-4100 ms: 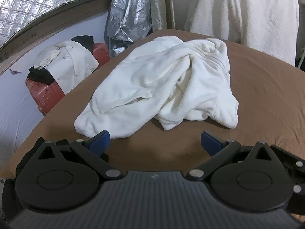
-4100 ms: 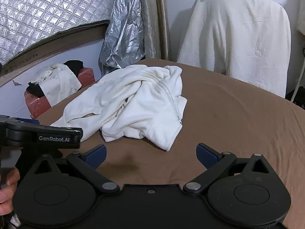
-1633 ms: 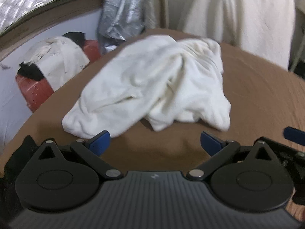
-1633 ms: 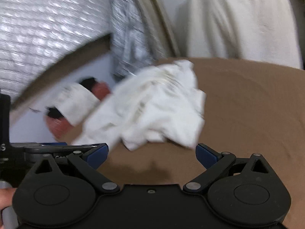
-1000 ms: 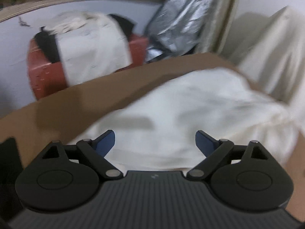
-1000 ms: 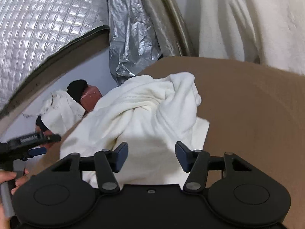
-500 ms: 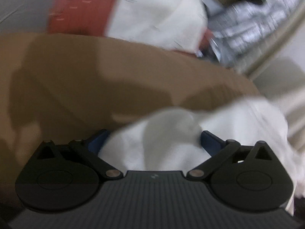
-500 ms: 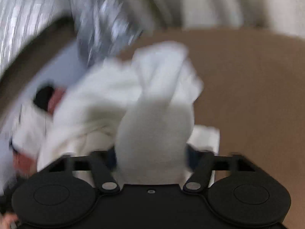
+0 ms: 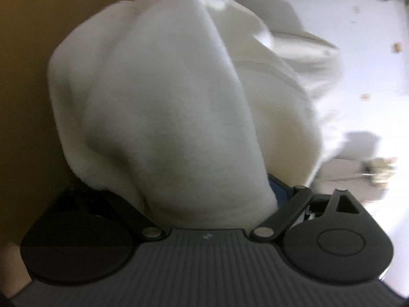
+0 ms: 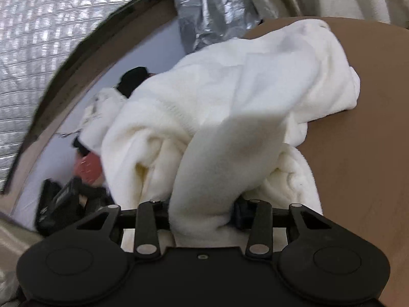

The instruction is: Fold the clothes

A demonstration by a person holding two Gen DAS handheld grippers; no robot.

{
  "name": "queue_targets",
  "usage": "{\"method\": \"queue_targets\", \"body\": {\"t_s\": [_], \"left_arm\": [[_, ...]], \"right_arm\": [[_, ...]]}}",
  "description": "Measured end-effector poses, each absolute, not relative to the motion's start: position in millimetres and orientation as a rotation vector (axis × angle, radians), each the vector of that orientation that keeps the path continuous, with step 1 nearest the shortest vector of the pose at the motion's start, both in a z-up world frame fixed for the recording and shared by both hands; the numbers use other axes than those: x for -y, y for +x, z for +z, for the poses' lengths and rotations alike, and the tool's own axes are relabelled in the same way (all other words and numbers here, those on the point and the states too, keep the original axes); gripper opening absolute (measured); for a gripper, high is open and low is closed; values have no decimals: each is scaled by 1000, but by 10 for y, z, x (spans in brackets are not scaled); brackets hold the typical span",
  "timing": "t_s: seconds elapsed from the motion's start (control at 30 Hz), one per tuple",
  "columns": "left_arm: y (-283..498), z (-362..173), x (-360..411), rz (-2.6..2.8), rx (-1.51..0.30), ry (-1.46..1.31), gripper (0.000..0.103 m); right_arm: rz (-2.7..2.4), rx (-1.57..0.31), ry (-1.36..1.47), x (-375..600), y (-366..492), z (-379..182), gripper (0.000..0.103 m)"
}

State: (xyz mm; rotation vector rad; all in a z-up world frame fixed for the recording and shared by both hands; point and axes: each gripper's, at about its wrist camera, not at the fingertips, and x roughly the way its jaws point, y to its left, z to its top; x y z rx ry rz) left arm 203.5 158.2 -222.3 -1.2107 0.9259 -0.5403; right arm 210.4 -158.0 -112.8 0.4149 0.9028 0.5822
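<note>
White fleece garment [image 10: 230, 107] heaped on brown bed [image 10: 358, 153]. Right hand-held gripper [image 10: 202, 212] closing, a fold bunched between its jaws. Left hand-held gripper [image 9: 184, 192] spread wide and closing, fleece filling its gap.

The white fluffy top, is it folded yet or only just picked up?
Nothing is folded yet: the white top is bunched in a heap on the brown surface. In hand: the right tongs are closing on a thick roll of it, and the left tongs are closing too, wide apart with cloth between them. Left to do: spread it flat, then make every fold.
</note>
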Motion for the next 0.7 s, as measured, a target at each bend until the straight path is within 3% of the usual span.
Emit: {"method": "queue_targets", "body": {"t_s": [0.4, 0.7], "left_arm": [[1575, -1734, -149, -935, -1097, -1000, 97], [1092, -1721, 745, -995, -1193, -729, 97]], "right_arm": [[482, -810, 493, 2607, 781, -510, 47], [389, -809, 475, 3094, -37, -572, 47]]}}
